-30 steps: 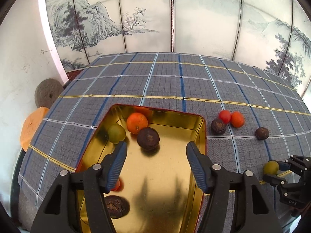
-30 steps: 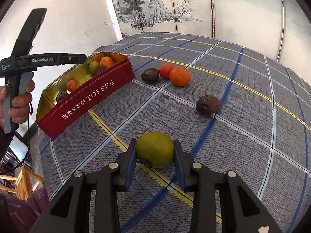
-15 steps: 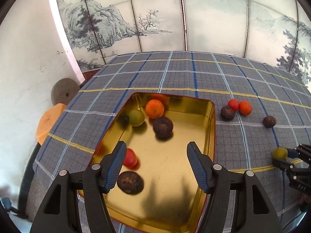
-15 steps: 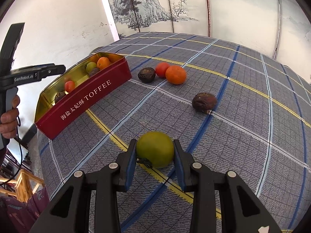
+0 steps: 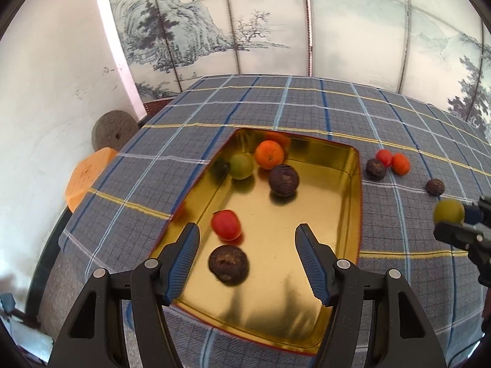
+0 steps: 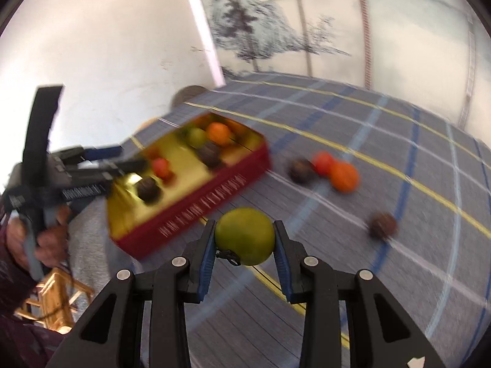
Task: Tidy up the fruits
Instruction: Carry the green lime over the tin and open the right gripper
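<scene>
While the left claw (image 5: 245,263) is held open and empty over the gold tin (image 5: 353,208), a green fruit (image 6: 244,236) is clamped in the right claw (image 6: 244,245).

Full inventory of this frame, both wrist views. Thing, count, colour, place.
tin: 1, gold inside, red outside, on the cloth
fruit in tin: 5; orange, green, red, two dark brown
fruit on cloth: 4; red, orange, two dark brown, right of the tin
green fruit: 1, in the right gripper
cloth: 1, grey-blue plaid, over the table
painted screen: behind the table
stone disc: 1, grey, left by the wall
left gripper: open, over the tin
right gripper: shut on the green fruit
hand: holds the left gripper's handle
</scene>
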Demonstrator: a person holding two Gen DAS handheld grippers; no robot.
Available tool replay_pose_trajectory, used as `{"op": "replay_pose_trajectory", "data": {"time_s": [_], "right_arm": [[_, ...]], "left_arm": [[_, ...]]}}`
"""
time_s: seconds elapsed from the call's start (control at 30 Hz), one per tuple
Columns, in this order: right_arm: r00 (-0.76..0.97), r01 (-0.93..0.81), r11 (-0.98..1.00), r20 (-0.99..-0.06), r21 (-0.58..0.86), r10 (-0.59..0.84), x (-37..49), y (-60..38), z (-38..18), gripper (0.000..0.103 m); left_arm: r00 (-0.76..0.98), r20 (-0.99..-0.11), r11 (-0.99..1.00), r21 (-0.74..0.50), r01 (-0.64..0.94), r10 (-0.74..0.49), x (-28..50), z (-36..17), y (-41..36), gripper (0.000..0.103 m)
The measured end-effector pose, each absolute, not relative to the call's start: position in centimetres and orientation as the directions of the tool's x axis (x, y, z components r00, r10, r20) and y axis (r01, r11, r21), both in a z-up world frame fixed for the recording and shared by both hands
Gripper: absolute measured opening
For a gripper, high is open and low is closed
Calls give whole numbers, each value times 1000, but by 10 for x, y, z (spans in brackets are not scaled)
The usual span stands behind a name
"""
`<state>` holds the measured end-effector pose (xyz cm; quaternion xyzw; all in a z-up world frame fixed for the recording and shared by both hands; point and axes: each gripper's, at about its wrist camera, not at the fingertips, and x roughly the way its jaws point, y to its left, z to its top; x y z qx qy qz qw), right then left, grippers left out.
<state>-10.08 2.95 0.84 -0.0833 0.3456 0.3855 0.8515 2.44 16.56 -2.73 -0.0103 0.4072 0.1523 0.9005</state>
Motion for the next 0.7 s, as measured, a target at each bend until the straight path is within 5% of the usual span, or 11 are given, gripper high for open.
{"op": "replay_pose_trajectory", "data": {"time_s": [0.5,0.6,0.67,0.7], "right_arm": [[309,-814,562,-709,147,633,-63,167,-4,34],[303,-806,564,-695,179,653,-57,172,-4,42],[360,-784,590,-636,190,683,-58,160,10,66],[409,-770,608,-581,194,704,-60,145,22,68]], "left_arm": [[560,-742,894,117,-432,368,-14,-31,226,67],[544,-751,889,122,-441,373,-18,-35,232,67],[539,-754,889,129,-440,376,-18,-37,232,67],[539,-754,890,130,-437,375,-18,-37,232,67]]}}
